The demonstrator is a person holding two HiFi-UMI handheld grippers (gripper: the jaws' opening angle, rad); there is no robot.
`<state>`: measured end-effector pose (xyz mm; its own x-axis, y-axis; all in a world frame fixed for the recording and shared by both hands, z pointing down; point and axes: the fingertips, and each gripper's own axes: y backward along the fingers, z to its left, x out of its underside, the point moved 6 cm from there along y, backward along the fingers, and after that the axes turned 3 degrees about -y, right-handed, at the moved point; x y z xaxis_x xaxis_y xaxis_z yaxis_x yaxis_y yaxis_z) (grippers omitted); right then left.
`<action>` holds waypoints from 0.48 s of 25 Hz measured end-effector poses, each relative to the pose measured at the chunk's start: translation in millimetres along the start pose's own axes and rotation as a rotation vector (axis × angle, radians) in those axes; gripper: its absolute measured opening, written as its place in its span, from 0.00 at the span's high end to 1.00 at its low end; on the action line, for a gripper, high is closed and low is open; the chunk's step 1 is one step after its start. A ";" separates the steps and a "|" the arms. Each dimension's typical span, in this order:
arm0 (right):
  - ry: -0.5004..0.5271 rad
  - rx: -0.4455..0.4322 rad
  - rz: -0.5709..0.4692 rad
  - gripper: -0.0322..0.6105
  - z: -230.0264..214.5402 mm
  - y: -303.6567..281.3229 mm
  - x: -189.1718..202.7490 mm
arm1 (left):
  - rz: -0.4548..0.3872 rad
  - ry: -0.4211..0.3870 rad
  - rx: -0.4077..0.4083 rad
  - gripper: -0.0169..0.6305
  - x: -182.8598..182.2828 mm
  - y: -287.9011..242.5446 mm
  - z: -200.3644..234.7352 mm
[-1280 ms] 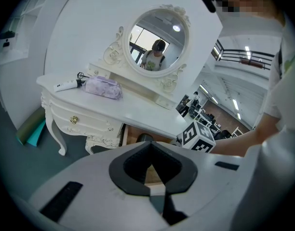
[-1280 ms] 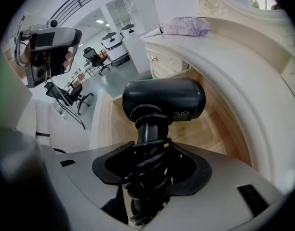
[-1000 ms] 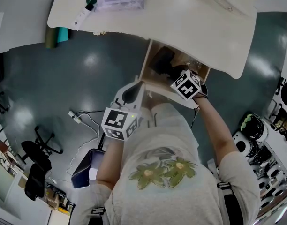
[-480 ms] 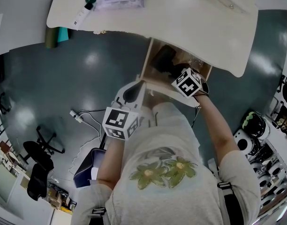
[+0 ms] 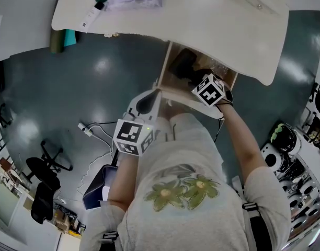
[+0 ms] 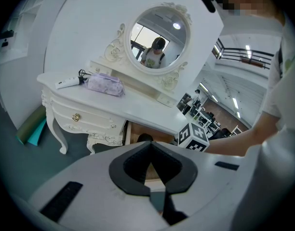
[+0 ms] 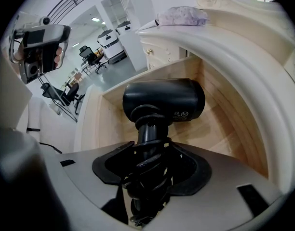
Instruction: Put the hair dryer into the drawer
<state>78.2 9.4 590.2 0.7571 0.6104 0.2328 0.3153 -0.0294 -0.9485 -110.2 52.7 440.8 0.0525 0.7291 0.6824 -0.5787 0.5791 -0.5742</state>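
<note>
Little is changing over the last second: the right gripper, pinching the hair dryer by its cord-wrapped handle, is edging slightly deeper into the open drawer. Release is likely coming next. The left gripper is idling beside it, jaws pressed together, empty.

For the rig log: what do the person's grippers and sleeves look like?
The left gripper and right gripper have white shells, black pads, each topped by a white cube with black square markers. Pale short-sleeved shirt printed with green-yellow flowers.
</note>
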 end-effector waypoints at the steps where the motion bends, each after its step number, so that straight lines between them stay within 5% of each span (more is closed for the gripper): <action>1: 0.001 0.001 -0.001 0.60 -0.4 -0.2 -0.1 | 0.000 0.000 0.000 0.96 -0.3 0.2 0.2; 12: 0.024 0.027 -0.004 0.60 -4.9 -15.5 3.4 | 0.002 -0.004 0.006 0.96 3.6 -3.1 1.6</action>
<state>78.7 8.0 606.7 0.7693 0.5915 0.2414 0.3030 -0.0052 -0.9530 -109.6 53.0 445.7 0.0475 0.7289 0.6830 -0.5841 0.5749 -0.5729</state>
